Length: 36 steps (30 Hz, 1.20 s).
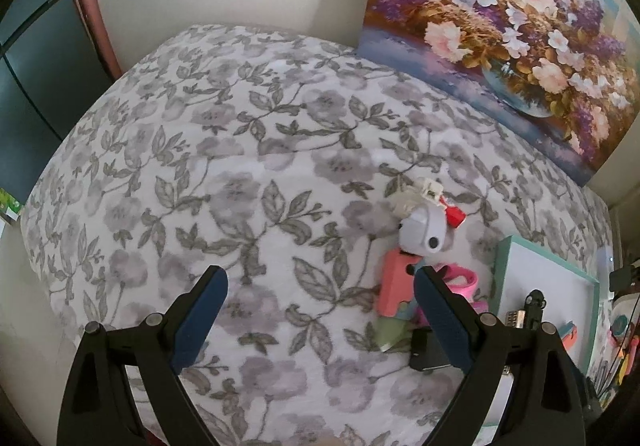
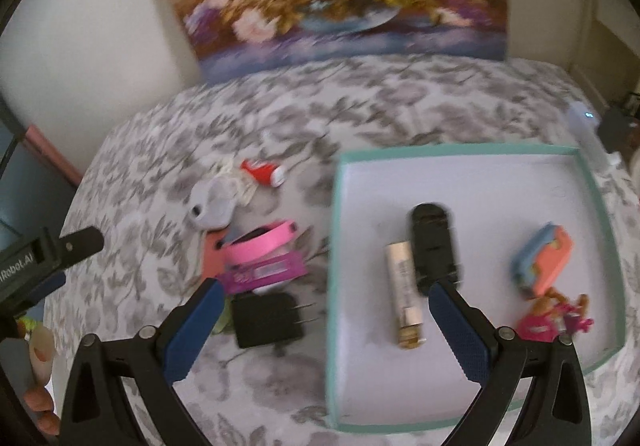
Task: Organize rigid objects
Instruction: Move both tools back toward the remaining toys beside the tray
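A: Box (image 2: 600, 205) first. What do you have in it?

B: You've got a shallow teal-rimmed box, white floor. In it: a black bar (image 2: 434, 246) mid-floor, a gold tube (image 2: 404, 294) touching the bar's left side, an orange-and-blue case (image 2: 544, 262) right of them, and a pink toy (image 2: 556, 316) near the box's right wall, just below the case.

A: Outside the box?

B: A pile sits left of the box on the floral cloth (image 1: 200, 165): black charger (image 2: 266, 320) closest to the box's left wall, prongs pointing at it; pink band (image 2: 260, 242) and magenta card (image 2: 264, 272) above the charger; white round gadget (image 2: 212, 205) and red mini shoe (image 2: 264, 171) furthest up. Blurry, so finer detail is unclear.

A: Your grippers?

B: Right gripper (image 2: 324, 326) has its fingers spread wide, nothing between them, straddling the box's left wall. Left gripper (image 1: 320, 310) is likewise spread and empty, left of the box, with the pile by its right finger (image 1: 440, 318).

A: Backdrop?

B: A flower painting (image 1: 500, 25) leans on the wall behind the box.
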Each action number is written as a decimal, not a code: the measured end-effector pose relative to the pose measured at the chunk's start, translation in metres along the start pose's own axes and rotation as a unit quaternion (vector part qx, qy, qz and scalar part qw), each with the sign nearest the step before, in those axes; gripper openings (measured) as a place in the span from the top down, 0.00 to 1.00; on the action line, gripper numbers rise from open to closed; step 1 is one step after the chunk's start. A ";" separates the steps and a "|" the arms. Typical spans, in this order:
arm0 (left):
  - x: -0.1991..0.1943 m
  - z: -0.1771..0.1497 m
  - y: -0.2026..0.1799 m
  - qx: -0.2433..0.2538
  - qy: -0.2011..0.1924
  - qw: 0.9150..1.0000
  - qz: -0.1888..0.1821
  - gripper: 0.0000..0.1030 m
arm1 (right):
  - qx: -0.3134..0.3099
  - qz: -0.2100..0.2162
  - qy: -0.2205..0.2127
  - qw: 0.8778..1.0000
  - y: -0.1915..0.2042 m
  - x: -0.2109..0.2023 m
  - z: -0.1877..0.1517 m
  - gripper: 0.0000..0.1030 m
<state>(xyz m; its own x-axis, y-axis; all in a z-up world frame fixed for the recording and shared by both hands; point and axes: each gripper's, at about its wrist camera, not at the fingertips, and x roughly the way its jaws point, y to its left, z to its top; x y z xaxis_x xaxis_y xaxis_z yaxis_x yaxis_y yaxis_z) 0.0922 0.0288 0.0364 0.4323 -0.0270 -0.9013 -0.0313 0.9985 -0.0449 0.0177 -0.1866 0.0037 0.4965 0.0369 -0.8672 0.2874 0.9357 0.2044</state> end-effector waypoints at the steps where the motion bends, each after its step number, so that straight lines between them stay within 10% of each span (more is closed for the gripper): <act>1: 0.003 0.000 0.002 0.000 0.003 1.000 0.001 0.08 | -0.003 0.002 0.005 1.000 0.004 0.003 -0.002 0.00; 15: 0.079 -0.020 0.002 0.007 0.113 0.994 0.004 0.08 | -0.036 0.000 0.067 0.997 0.036 0.045 -0.020 0.00; 36: 0.096 -0.022 0.019 -0.017 0.134 0.991 0.022 0.08 | -0.035 0.002 0.058 0.998 0.035 0.048 -0.019 0.15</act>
<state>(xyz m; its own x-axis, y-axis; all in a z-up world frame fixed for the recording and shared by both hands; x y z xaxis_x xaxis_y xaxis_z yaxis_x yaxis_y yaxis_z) 0.1133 0.0440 -0.0599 0.1747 -0.0005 -0.9846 -0.0771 0.9969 -0.0142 0.0361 -0.1457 -0.0392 0.3976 0.0767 -0.9143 0.2257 0.9577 0.1785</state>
